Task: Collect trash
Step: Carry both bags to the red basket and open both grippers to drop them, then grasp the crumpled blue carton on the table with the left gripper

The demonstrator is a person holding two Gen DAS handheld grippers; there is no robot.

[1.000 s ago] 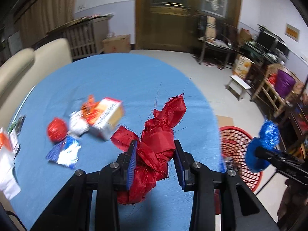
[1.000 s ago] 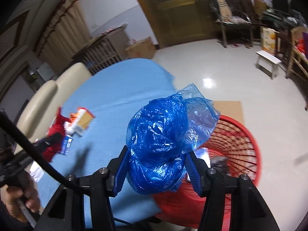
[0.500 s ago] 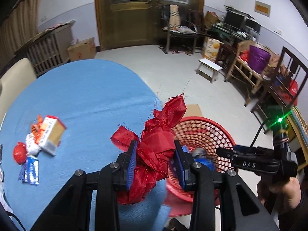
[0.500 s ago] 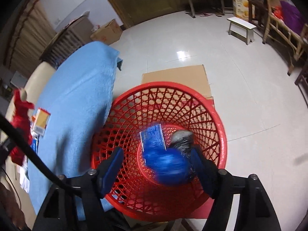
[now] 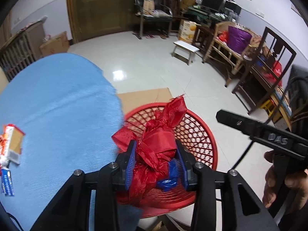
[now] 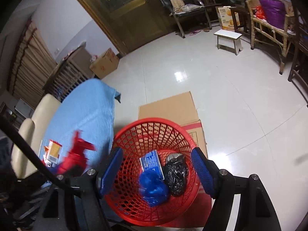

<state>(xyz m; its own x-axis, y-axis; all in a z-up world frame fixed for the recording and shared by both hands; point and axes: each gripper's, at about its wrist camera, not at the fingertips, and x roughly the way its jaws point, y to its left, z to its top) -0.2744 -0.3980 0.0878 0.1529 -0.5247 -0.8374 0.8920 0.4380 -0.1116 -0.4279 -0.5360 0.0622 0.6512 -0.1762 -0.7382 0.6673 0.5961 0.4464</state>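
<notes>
Left claw (image 5: 156, 160), at the bottom centre of the left wrist view, has a crumpled red fabric bundle (image 5: 159, 144) between its blue pads; its jaws are opening, and the bundle still sits against both pads. It hangs over a red mesh basket (image 5: 200, 134) standing on the floor just beside the blue-covered worktop (image 5: 57, 105). At the left edge of that frame, an orange and white carton (image 5: 13, 142) and a blue wrapper (image 5: 6, 181) lie on the worktop.

Right claw (image 6: 156, 170), at the bottom centre of the right wrist view, stands wide open with nothing between its blue pads. Directly below it, inside the basket (image 6: 134, 138), lie a crumpled blue plastic bag (image 6: 153, 187), a blue packet (image 6: 151, 162) and a crumpled black plastic bag (image 6: 177, 172). A flattened cardboard sheet (image 6: 169, 105) lies on the floor under and behind the basket. At the right edge of the left wrist view, a person's hand (image 5: 277, 182) grips the handle of the right claw.
</notes>
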